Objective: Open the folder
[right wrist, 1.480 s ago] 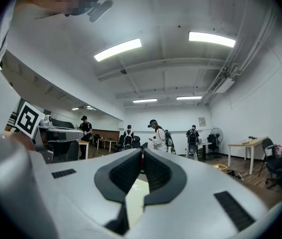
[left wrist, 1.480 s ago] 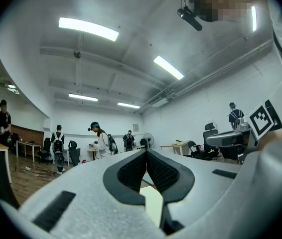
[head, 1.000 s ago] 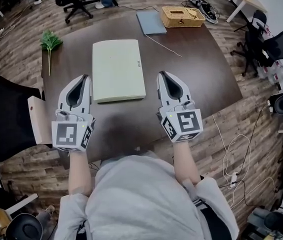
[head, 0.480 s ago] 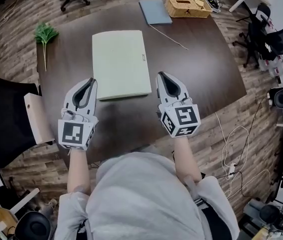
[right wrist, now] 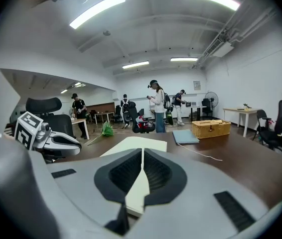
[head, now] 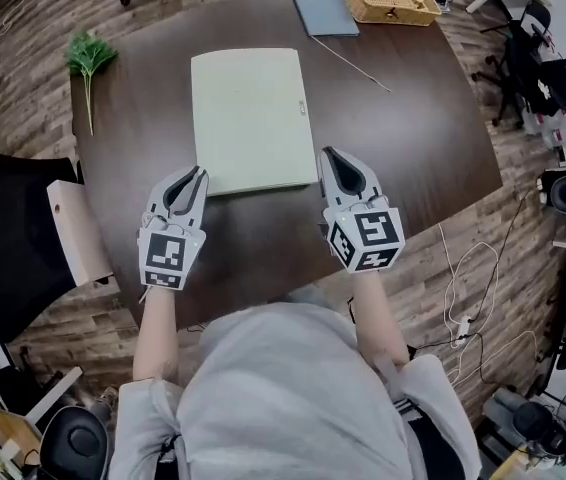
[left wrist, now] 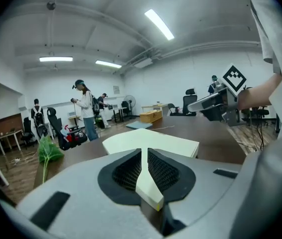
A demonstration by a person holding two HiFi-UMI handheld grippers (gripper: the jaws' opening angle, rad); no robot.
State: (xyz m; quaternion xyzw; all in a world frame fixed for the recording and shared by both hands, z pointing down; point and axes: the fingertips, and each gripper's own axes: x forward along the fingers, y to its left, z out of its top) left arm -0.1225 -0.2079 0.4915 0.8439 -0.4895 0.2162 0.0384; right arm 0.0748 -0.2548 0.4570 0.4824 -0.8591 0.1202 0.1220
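- Dark wooden table [head: 433, 148] is carrying the pale green folder [head: 248, 118], which is lying flat and closed just ahead of both tools, with its near edge between their tips.
- The left gripper [head: 199, 172] and the right gripper [head: 330, 154] are both holding their jaws pressed together, with nothing between them.
- I am judging one risk: closed tips are unable to pinch the cover, so they may only be pushing the whole folder across the smooth table.
- Another risk is that a tip is catching both covers together, so the folder lifts unopened.
- Compared with one second ago, both grippers are sitting lower and closer to the folder's near corners, and the left one is now overlapping its corner in the head view.
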